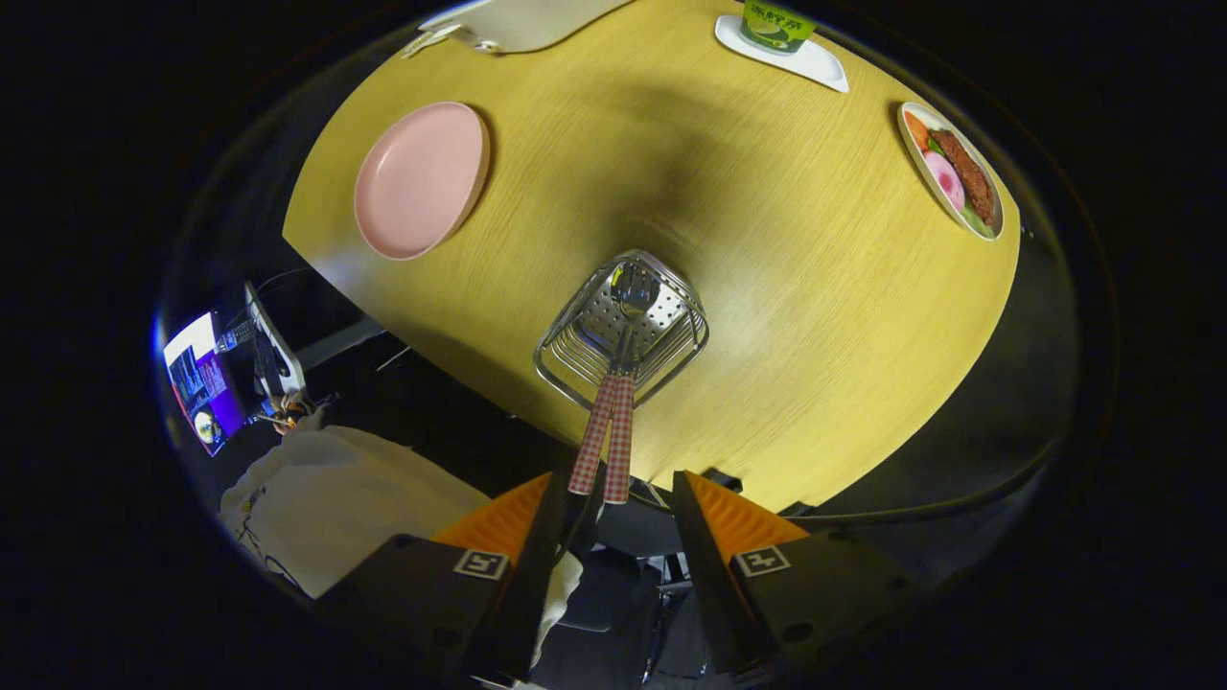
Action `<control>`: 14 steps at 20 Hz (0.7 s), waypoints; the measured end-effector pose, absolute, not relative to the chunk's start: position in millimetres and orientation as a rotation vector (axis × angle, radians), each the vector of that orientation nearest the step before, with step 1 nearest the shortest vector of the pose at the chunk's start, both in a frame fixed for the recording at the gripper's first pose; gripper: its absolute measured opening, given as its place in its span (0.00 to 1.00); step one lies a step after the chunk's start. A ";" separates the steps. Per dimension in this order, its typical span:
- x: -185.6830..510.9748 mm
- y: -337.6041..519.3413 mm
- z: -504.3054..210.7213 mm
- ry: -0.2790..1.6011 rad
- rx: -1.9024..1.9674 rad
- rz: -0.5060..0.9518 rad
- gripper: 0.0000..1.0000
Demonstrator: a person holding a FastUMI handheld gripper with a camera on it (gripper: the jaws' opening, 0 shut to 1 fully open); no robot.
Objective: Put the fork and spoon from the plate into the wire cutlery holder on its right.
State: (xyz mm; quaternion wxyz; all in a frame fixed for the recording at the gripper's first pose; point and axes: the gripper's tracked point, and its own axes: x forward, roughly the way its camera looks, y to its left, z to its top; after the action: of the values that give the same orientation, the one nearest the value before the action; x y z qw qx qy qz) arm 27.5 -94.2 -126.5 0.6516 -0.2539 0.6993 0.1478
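I look straight down on a yellow wooden table [786, 287]. The wire cutlery holder [671, 345] stands on it just beyond my fingers. Two utensils stand in the holder, their red-and-white checked handles [618, 441] rising side by side toward me. A spoon bowl [635, 292] shows at the holder's bottom; the other utensil's head is hard to make out. My gripper [613, 476] is open above the holder. The handle ends lie between the fingers, close to the left one, and the right finger stands apart from them. The pink plate [420, 180] lies bare to the holder's left.
A dish of food [952, 171] sits at the table's right edge. At the far side are a white tray [815, 59] with a green cup [775, 21] and a white object [518, 21]. Below the table's near edge are a white cloth [335, 498] and a lit screen [201, 383].
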 end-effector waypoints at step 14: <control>-1.9 -83.8 -55.4 1.148 -0.302 0.387 0.99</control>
State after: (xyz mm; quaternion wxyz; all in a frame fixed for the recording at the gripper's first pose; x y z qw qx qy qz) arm -1.9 -83.8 -55.4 0.8113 -0.1414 0.5376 0.1812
